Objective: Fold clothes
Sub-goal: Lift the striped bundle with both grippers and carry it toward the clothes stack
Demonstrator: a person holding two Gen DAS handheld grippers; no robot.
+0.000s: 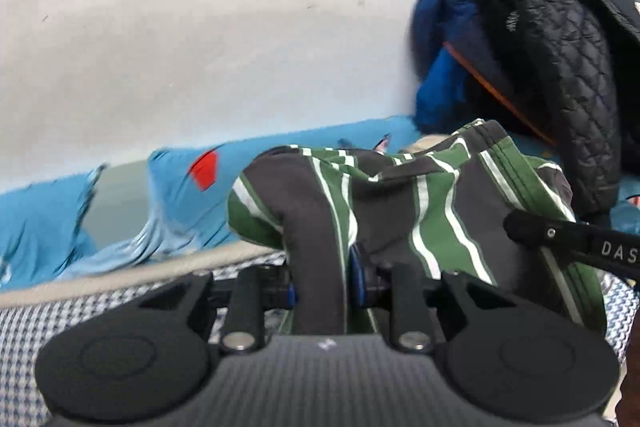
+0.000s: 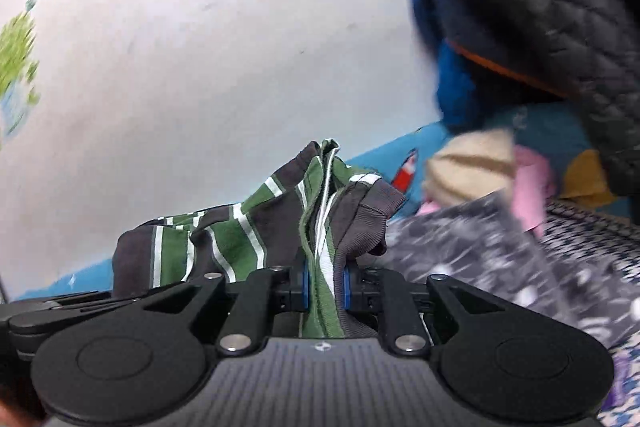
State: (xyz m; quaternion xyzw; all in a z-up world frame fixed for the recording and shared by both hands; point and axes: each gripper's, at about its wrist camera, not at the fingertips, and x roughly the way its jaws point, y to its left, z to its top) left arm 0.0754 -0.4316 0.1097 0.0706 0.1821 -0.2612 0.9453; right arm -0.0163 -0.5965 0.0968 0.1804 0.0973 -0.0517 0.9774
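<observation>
A green, grey and white striped garment (image 1: 420, 195) hangs bunched between both grippers above the bed. My left gripper (image 1: 322, 279) is shut on a grey fold of it, the cloth running down between the blue pads. In the right wrist view the same striped garment (image 2: 256, 227) rises in front of my right gripper (image 2: 325, 283), which is shut on a green and white striped edge beside a grey ribbed cuff. In the left wrist view, the tip of the right gripper (image 1: 560, 239) pokes in at the right edge, against the garment.
A white wall (image 1: 200, 27) fills the background. A black quilted jacket (image 1: 560, 67) and a blue garment (image 1: 440, 67) hang at the right. The blue patterned bedsheet (image 1: 180, 195) and a houndstooth cloth (image 1: 24, 339) lie below. A beige and pink pile (image 2: 480, 167) and a dark patterned cloth (image 2: 480, 255) sit to the right.
</observation>
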